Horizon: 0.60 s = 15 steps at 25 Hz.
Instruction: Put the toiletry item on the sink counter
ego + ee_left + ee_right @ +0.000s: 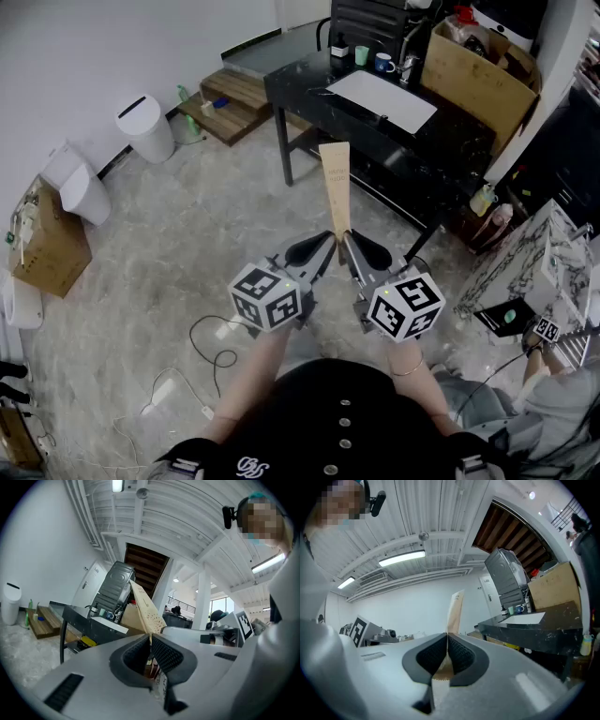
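Left gripper and right gripper fingers both clamp the tan packet.

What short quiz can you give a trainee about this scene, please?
1. True or false: the left tongs and the right tongs are both shut on the paper packet.
2. What stands on the black counter? A) blue mug; B) white bin; C) shoe.
3. Is the packet on the counter already?
Key: 1 true; 2 A; 3 no, it is held in the air.
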Each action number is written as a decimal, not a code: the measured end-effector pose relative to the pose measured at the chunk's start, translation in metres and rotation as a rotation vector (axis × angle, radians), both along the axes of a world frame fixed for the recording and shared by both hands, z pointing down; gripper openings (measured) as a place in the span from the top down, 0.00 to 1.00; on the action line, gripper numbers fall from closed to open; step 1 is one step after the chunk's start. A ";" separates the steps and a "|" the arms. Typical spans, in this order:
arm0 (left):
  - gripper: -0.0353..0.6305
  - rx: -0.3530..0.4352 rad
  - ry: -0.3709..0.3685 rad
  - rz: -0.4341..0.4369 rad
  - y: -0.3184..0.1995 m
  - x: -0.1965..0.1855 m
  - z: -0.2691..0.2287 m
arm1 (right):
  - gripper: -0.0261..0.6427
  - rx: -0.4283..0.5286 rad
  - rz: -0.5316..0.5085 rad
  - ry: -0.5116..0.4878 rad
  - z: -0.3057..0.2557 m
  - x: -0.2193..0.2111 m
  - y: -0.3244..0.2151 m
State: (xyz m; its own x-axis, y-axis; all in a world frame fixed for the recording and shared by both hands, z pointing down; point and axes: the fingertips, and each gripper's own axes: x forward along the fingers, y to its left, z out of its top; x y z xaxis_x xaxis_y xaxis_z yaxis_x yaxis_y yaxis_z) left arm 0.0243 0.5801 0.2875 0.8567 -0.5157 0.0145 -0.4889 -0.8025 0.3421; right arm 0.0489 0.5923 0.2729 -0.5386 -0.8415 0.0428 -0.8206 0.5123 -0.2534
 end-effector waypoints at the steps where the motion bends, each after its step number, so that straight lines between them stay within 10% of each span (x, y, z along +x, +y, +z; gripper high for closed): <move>1: 0.91 0.004 -0.005 -0.006 -0.001 0.000 0.000 | 0.95 0.000 0.000 -0.001 0.001 0.000 -0.001; 15: 0.91 0.012 -0.002 -0.042 -0.010 0.000 0.001 | 0.95 -0.004 0.009 0.022 0.007 0.004 -0.014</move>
State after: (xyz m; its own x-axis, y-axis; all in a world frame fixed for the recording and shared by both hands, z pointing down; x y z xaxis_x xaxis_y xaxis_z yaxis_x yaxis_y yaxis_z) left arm 0.0248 0.5703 0.2880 0.8344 -0.5510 0.0099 -0.5227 -0.7856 0.3310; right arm 0.0530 0.5787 0.2803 -0.5301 -0.8460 0.0577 -0.8305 0.5042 -0.2368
